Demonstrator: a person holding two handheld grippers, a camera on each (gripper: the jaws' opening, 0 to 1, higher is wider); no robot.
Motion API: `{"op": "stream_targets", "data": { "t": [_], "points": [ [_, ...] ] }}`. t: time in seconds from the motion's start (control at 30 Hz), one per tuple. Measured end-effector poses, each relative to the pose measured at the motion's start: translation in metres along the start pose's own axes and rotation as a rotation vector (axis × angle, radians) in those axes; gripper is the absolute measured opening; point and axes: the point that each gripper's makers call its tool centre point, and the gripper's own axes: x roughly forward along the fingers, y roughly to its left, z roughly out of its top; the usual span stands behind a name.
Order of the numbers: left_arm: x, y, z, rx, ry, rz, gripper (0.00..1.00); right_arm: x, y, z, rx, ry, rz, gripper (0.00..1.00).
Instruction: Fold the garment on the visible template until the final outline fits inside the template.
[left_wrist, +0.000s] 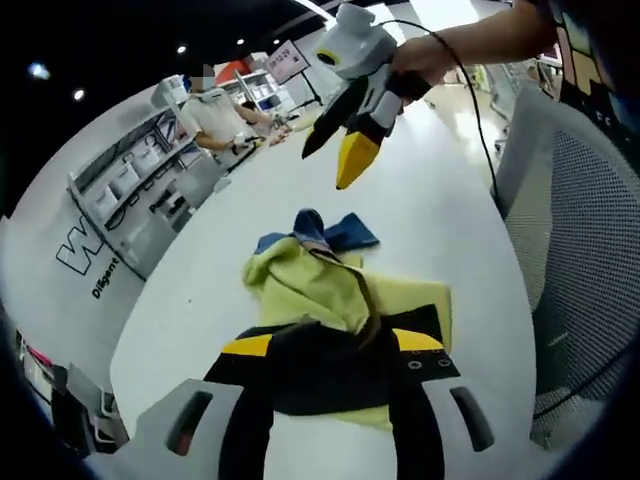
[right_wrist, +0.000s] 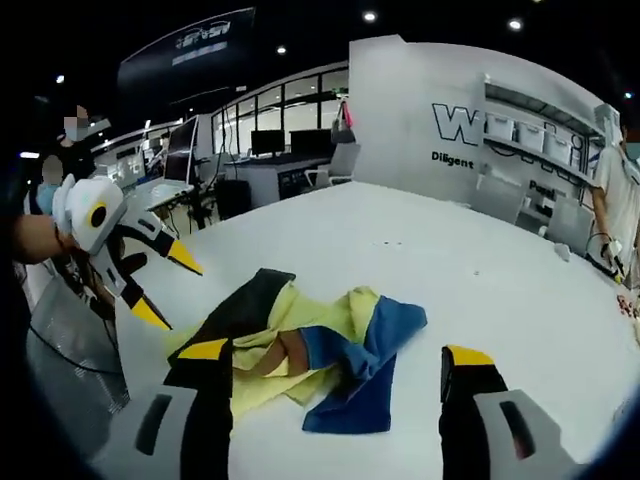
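1. The garment (right_wrist: 310, 355) lies bunched on the worktop (right_wrist: 470, 280), near its edge.
2. In the left gripper view, the left tongs (left_wrist: 330, 352) sit at the garment's near side, and the right tongs (left_wrist: 340, 140) hang above the worktop beyond it (well apart from the cloth).
3. A mesh chair (left_wrist: 580, 250) stands right of the worktop.
4. Shelving (left_wrist: 150, 180) lines the far wall, a person (left_wrist: 215, 120) before it.

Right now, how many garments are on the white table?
1: a crumpled yellow, blue and black garment in the middle of the white table. Its folds might hide a smaller piece.
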Motion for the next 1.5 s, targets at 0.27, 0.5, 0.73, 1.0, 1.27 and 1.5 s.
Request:
{"op": "stream_targets", "data": {
  "t": [0.27,0.5,0.73,1.0,1.27,1.5],
  "points": [
    [0.015,-0.009,-0.005,0.076,0.029,-0.076,0.38,0.01,0.004,0.001,-0.08,0.035,0.068,0.76],
    [0.026,-0.011,-0.012,0.12,0.053,-0.123,0.31,0.02,0.021,-0.002,-0.259,0.083,0.172,0.65],
    [0.035,-0.02,-0.021,0.193,0.084,-0.188,0.27,0.03,0.032,-0.007,-0.4,0.13,0.252,0.58],
    [0.042,-0.021,-0.024,0.225,0.096,-0.209,0.25,0.044,0.039,-0.014,-0.62,0.193,0.329,0.45],
    [0.047,-0.022,-0.024,0.244,0.091,-0.229,0.22,0.056,0.048,-0.024,-0.827,0.248,0.425,0.38],
    [0.051,-0.026,-0.03,0.28,0.107,-0.257,0.19,0.063,0.041,-0.03,-0.925,0.307,0.453,0.3]
  ]
}}
